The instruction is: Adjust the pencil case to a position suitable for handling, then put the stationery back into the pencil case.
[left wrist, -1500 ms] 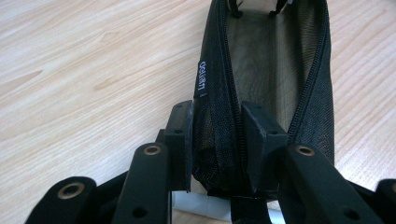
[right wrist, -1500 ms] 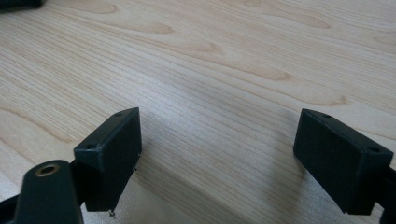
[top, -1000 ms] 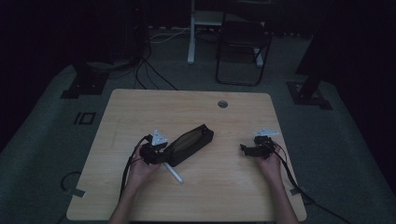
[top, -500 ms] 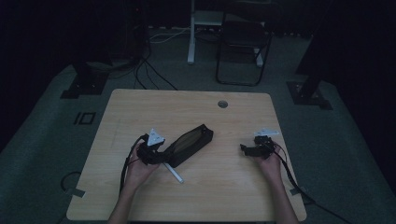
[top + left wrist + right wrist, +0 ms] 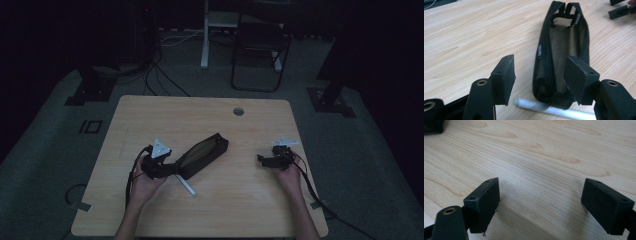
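Little differs from half a second ago: the left gripper (image 5: 172, 168) has stayed at the near-left end of the pouch (image 5: 202, 155), the right gripper (image 5: 263, 160) has kept its place near the right edge of the worktop (image 5: 250, 210), and the pouch and white pen (image 5: 187, 185) lie where they lay.

In the left gripper view the fingers (image 5: 505, 77) are spread apart and grasp nothing. The near end of the black mesh pouch (image 5: 564, 47) sits between them and slightly beyond, closer to the right finger than to the left; whether either finger touches it cannot be told. The white pen (image 5: 554, 111) lies across the view just below that end, passing under the pouch's near tip. The pouch runs away from the gripper toward the far right, its far end gaping open.

In the right gripper view the fingers (image 5: 485, 202) are released and wide apart, with bare wood grain between them, well right of the pouch. A dark corner (image 5: 432, 126) shows at that view's far left.

Farther off, near the far edge, the worktop has a round hole (image 5: 238, 111); beyond it a dark chair (image 5: 260, 45) stands on the floor.
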